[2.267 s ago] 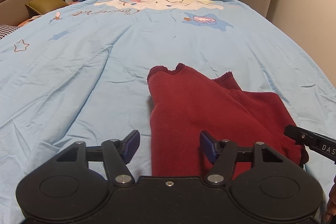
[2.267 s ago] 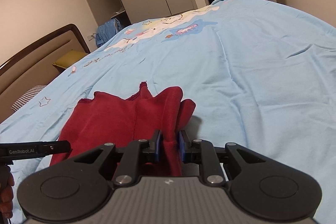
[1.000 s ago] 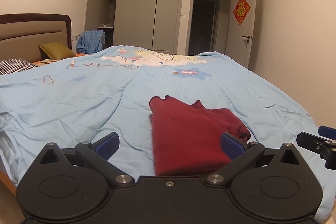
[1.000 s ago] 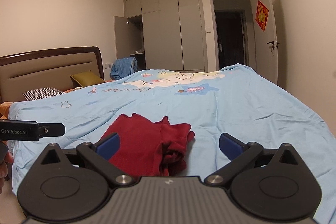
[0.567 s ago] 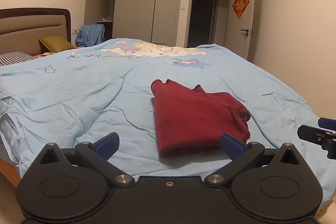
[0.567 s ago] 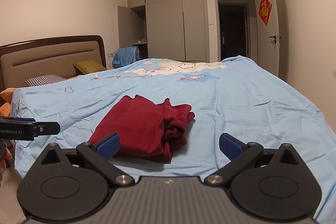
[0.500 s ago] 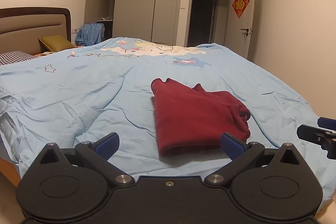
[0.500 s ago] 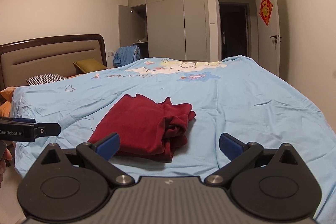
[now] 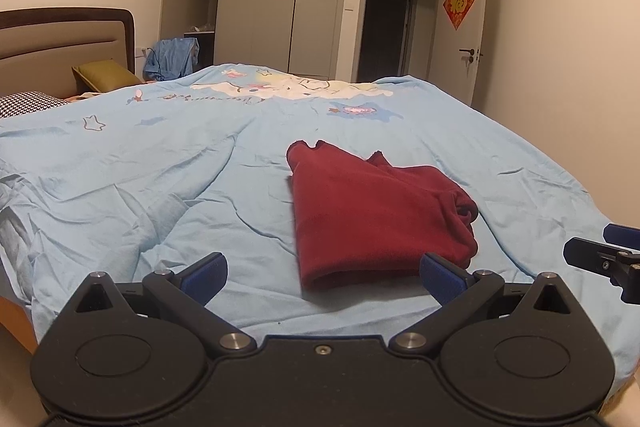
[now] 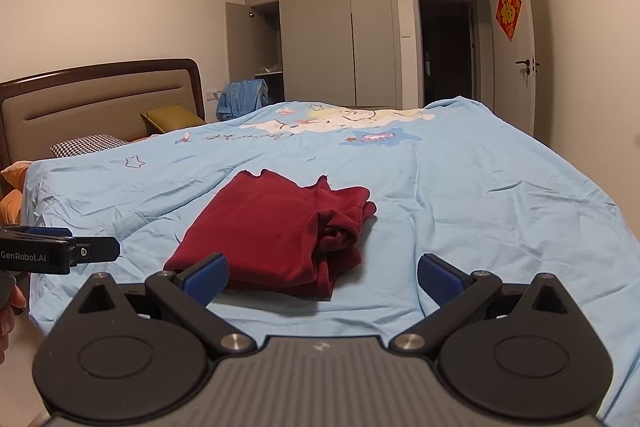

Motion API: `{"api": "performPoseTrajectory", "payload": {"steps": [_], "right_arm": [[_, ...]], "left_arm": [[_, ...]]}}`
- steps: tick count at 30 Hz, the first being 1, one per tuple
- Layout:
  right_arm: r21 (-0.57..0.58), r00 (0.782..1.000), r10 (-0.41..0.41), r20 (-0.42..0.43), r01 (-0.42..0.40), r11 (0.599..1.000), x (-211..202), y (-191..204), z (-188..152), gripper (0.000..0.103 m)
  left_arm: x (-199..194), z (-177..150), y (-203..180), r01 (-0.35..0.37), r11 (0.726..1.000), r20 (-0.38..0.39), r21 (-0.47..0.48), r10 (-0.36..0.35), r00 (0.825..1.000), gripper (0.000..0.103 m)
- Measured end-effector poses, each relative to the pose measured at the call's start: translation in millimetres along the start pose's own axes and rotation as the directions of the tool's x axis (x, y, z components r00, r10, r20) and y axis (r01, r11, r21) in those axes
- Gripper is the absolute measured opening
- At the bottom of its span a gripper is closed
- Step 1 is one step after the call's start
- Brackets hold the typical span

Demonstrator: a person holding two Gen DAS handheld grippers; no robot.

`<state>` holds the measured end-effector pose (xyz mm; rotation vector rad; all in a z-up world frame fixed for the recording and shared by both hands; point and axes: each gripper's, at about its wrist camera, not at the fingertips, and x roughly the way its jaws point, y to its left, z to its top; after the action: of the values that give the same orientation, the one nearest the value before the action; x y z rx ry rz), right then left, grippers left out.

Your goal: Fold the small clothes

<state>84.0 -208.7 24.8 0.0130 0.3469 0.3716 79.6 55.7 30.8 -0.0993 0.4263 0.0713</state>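
red garment [image 9: 376, 211] lies folded on the light blue bedsheet [image 9: 160, 163], close to the near edge of the bed and a little to the right of the middle in the left wrist view. it makes a flat shape with a smooth top layer; on its right side the layers are bunched and rolled, with some loose edges that stick out at the far end. in the right wrist view the same garment [image 10: 276, 227] shows the thick stacked folds at its right edge.

left gripper [image 9: 322, 273] is held above the near edge of the bed, its jaws spread wide, and it holds nothing; the blue pads [image 9: 206, 273] are apart from the cloth. right gripper [image 10: 322, 273] is the same: jaws wide apart, nothing between them, not touching the garment. each gripper shows at the side of the other's view.

far behind are a headboard [image 10: 100, 99], a green pillow [image 10: 170, 117], a checked pillow [image 10: 90, 145], a grey wardrobe [image 10: 332, 35] with one door open, a blue cloth [image 10: 242, 99] beside it, and a red paper ornament [image 10: 508, 11] on the door.
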Motion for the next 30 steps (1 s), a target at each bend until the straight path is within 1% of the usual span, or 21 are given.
{"api": "performPoseTrajectory", "payload": {"steps": [18,23,30], "right_arm": [[0.010,1.000,0.002,-0.030,-0.001,1.000,8.5,-2.4,-3.7,0.103],[0.014,0.999,0.003,-0.043,-0.002,1.000,13.8,-3.4,-5.5,0.103],[0.018,0.997,0.007,-0.071,-0.006,1.000,23.8,-4.9,-8.3,0.103]], "left_arm": [[11.9,-3.3,1.4,0.000,1.000,-0.035,-0.006,0.000,0.999,0.102],[17.9,-4.0,-0.2,-0.005,1.000,-0.052,0.003,0.005,0.999,0.102],[31.3,-6.8,-1.7,-0.015,1.000,-0.095,-0.011,0.014,0.995,0.102]]}}
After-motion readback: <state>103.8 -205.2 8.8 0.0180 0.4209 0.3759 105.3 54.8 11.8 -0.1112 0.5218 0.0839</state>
